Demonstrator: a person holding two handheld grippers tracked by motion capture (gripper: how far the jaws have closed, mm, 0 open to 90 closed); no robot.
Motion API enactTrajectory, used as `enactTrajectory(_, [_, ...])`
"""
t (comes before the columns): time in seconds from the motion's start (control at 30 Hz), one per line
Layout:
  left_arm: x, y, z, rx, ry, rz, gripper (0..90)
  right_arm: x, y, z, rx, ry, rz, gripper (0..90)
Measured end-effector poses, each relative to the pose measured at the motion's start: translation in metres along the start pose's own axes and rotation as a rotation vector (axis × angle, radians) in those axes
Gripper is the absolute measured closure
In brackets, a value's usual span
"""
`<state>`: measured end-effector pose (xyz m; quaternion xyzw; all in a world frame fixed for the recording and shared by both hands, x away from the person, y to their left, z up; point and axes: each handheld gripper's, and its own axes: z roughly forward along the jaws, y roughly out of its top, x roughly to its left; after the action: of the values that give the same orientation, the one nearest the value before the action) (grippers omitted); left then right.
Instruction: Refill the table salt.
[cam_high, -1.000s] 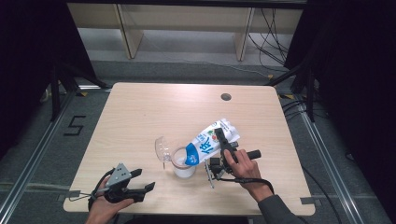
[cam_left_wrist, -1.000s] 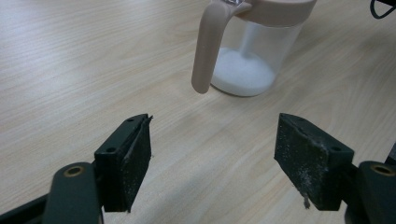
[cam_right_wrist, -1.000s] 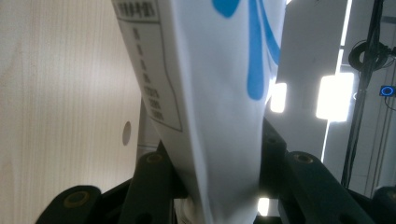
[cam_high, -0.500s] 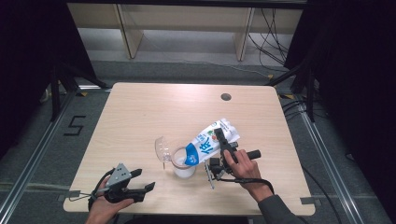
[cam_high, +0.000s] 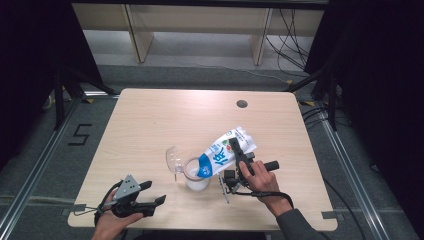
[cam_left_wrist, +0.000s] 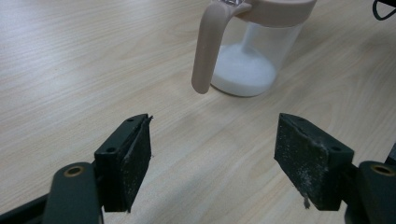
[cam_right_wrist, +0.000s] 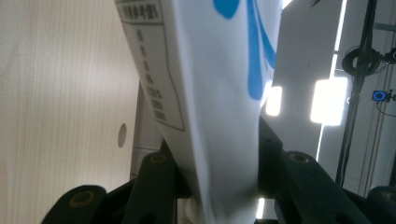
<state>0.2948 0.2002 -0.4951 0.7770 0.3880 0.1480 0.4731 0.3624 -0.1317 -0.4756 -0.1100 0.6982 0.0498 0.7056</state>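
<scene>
A white and blue pouch (cam_high: 227, 150) hangs tilted, its lower end over a clear jug (cam_high: 195, 175) with a beige rim and handle. My right gripper (cam_high: 240, 155) is shut on the pouch's upper part. In the right gripper view the pouch (cam_right_wrist: 210, 93) sits squeezed between the jaws of my right gripper (cam_right_wrist: 215, 186). In the left gripper view the jug (cam_left_wrist: 254, 56) holds white contents at its bottom, and its handle (cam_left_wrist: 208, 51) faces me. My left gripper (cam_high: 156, 192) rests open near the table's front left edge, with nothing between the jaws of this left gripper (cam_left_wrist: 212, 154).
The jug's clear lid flap (cam_high: 174, 159) stands open to the jug's left. A round cable hole (cam_high: 242, 104) sits in the wooden table (cam_high: 150, 125) near the far edge. Shelving and cables lie beyond the table.
</scene>
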Motion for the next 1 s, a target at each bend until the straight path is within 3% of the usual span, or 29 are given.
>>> enactTrajectory(0.13, [0.0000, 0.0000, 0.0000, 0.000, 0.000, 0.000, 26.8, -0.0004, 0.0002, 0.0001, -0.003, 0.001, -0.009, 69.6])
enactTrajectory(0.17, [0.0000, 0.0000, 0.0000, 0.000, 0.000, 0.000, 26.8, -0.0021, 0.0005, 0.0001, -0.006, 0.000, -0.035, 69.7])
enactTrajectory(0.4, [0.0010, 0.0003, 0.0000, -0.002, -0.008, 0.016, 26.8, 0.0009, 0.0000, 0.0008, -0.024, -0.016, -0.009, 70.9])
enactTrajectory(0.53, [0.0010, 0.0003, -0.0001, -0.003, -0.007, 0.015, 26.8, -0.0026, 0.0008, 0.0020, -0.050, -0.028, -0.062, 71.8])
enactTrajectory(0.63, [0.0010, 0.0003, 0.0000, -0.004, -0.009, 0.014, 26.8, -0.0025, 0.0009, 0.0015, -0.049, -0.029, -0.060, 72.4])
enactTrajectory(0.67, [0.0010, 0.0002, 0.0001, -0.005, -0.008, 0.015, 26.8, -0.0013, 0.0007, -0.0002, -0.025, -0.021, -0.046, 72.7])
enactTrajectory(0.7, [0.0010, 0.0004, -0.0001, -0.002, -0.008, 0.014, 26.8, -0.0040, 0.0012, 0.0010, -0.045, -0.030, -0.081, 73.0])
enactTrajectory(0.77, [0.0010, 0.0003, -0.0001, -0.002, -0.008, 0.015, 26.8, -0.0014, 0.0004, -0.0001, -0.033, -0.016, -0.049, 73.5])
enactTrajectory(0.9, [0.0011, 0.0003, -0.0002, -0.002, -0.008, 0.015, 26.8, -0.0006, 0.0004, -0.0006, -0.027, -0.015, -0.030, 74.6])
enactTrajectory(1.0, [0.0010, 0.0003, -0.0001, -0.002, -0.008, 0.015, 26.8, -0.0027, 0.0005, -0.0005, -0.037, -0.022, -0.051, 75.5])
